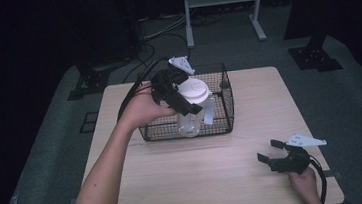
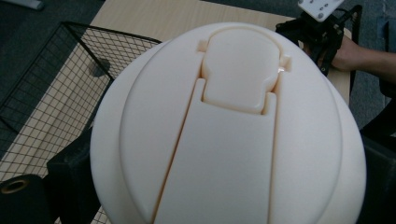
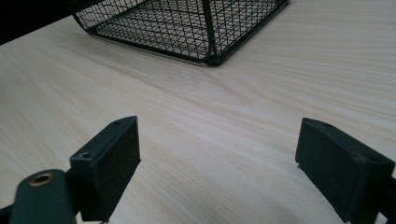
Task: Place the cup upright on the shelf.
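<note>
- At the left of the high view, a person's left forearm [image 1: 106,169] is stretched up from the table's near edge towards the wire basket [image 1: 225,109].
- The left gripper [image 1: 184,97] is held over the basket's left half, its jaws clamped on either side of a clear jar [image 1: 189,122] just under its white lid [image 1: 193,91].
- The jar is held upright, its lid above the basket's rim and its lower part seen through the basket's front mesh; whether its base rests on the basket floor cannot be told.
- In the left gripper view, the lid [image 2: 229,135] is seen close up from above, a hinged flap set into its top, with the basket mesh [image 2: 51,93] to its left.
- The black wire basket is set on the far middle of the pale wooden table [image 1: 256,175].
- At the near right corner of the table, the right gripper [image 1: 273,154] is held low, well apart from the basket.
- In the right gripper view, its jaws are spread wide with bare tabletop [image 3: 210,140] between them and a basket corner [image 3: 205,32] beyond.
</note>
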Demonstrator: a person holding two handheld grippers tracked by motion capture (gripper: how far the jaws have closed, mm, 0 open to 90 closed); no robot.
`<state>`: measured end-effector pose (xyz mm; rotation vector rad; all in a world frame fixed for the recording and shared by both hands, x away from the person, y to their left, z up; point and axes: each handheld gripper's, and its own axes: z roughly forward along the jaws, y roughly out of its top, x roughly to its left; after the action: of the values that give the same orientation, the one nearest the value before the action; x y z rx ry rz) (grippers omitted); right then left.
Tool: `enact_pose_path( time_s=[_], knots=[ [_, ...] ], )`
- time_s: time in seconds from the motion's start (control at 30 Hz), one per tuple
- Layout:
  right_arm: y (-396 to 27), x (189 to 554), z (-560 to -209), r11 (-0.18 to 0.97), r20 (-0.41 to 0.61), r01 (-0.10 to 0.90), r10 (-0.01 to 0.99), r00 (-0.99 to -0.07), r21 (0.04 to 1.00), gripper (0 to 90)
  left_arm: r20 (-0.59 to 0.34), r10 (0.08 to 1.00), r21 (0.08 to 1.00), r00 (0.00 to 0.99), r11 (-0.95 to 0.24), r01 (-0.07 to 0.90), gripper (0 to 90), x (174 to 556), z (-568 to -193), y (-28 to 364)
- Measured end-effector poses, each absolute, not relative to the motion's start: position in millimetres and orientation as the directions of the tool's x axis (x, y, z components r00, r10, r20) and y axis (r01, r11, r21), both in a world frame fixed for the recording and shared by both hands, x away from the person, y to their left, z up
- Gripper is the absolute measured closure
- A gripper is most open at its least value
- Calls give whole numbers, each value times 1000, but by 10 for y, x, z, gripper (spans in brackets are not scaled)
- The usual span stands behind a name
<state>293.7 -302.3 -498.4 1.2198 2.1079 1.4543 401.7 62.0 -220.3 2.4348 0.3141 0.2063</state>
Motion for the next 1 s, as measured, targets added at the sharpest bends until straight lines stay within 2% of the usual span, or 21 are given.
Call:
enact_pose_path(
  time_s=[0.37, 0.7, 1.0],
  knots=[
    [-3028, 2939, -4984, 124, 206, 467, 778, -593, 876, 129, 78, 325, 620, 943, -756, 209, 51, 4238, -2055, 607],
    [-3026, 2939, -4984, 124, 207, 469, 779, -592, 875, 129, 66, 371, 607, 926, -752, 258, 51, 4459, -2072, 579],
    [-3026, 2936, -4981, 121, 213, 473, 778, -591, 873, 129, 59, 465, 612, 883, -716, 336, 51, 4730, -2156, 660]
  ],
)
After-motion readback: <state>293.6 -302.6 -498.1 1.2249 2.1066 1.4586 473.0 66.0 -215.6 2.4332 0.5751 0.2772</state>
